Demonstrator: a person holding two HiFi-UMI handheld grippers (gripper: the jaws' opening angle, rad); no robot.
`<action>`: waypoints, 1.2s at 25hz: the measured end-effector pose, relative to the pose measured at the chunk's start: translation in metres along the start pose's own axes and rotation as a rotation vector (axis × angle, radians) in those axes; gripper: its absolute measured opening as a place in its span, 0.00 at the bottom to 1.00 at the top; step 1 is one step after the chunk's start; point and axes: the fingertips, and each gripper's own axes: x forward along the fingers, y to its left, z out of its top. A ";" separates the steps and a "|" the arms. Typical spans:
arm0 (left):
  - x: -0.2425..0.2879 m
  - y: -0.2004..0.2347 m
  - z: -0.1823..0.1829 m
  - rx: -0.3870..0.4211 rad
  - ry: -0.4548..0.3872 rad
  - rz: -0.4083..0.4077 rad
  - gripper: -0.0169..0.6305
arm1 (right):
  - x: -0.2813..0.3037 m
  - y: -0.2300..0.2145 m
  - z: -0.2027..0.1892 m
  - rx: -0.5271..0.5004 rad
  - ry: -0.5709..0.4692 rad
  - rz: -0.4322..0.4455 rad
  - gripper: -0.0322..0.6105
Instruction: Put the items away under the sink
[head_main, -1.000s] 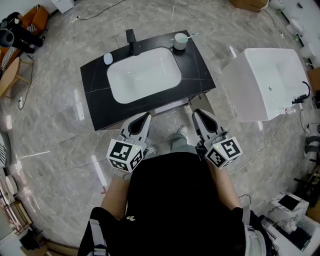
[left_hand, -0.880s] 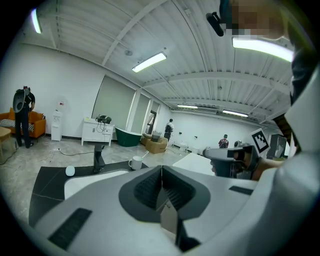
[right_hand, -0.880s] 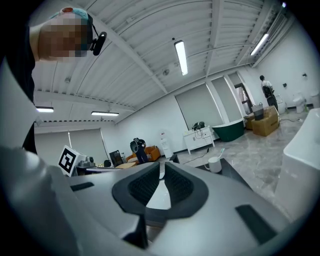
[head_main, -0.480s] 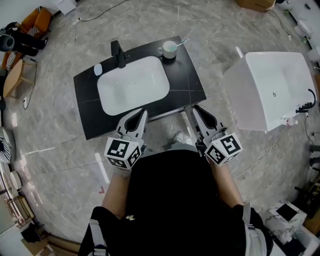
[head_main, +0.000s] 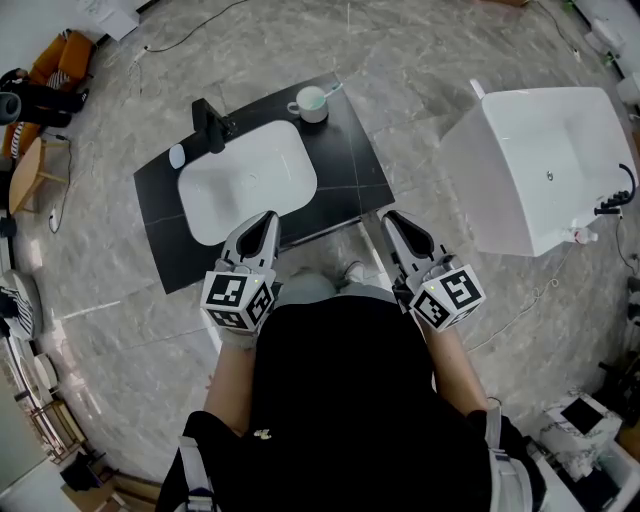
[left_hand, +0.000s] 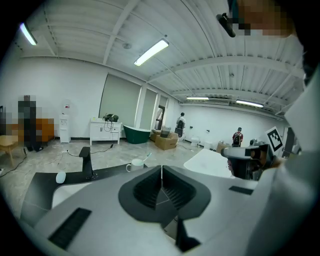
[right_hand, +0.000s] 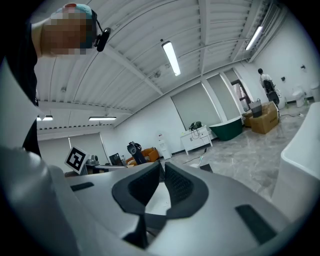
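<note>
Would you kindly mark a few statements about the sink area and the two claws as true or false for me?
1. The left claw and the right claw are both shut and hold nothing. True.
2. The white cup with a toothbrush stands inside the basin. False: it stands on the black countertop, behind the basin's far right corner.
3. In the head view, a white bathtub stands to the right of the countertop. True.
4. The faucet is white. False: it is black.
5. A small white oval object lies on the countertop, left of the faucet. True.
</note>
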 end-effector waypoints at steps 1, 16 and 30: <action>0.005 0.001 0.001 0.001 0.003 -0.003 0.06 | 0.000 -0.003 0.000 0.004 0.001 -0.006 0.13; 0.100 0.051 0.009 -0.003 0.060 -0.153 0.06 | 0.046 -0.030 0.009 0.026 0.025 -0.182 0.13; 0.205 0.124 -0.016 -0.018 0.134 -0.235 0.07 | 0.139 -0.065 -0.021 0.035 0.109 -0.315 0.13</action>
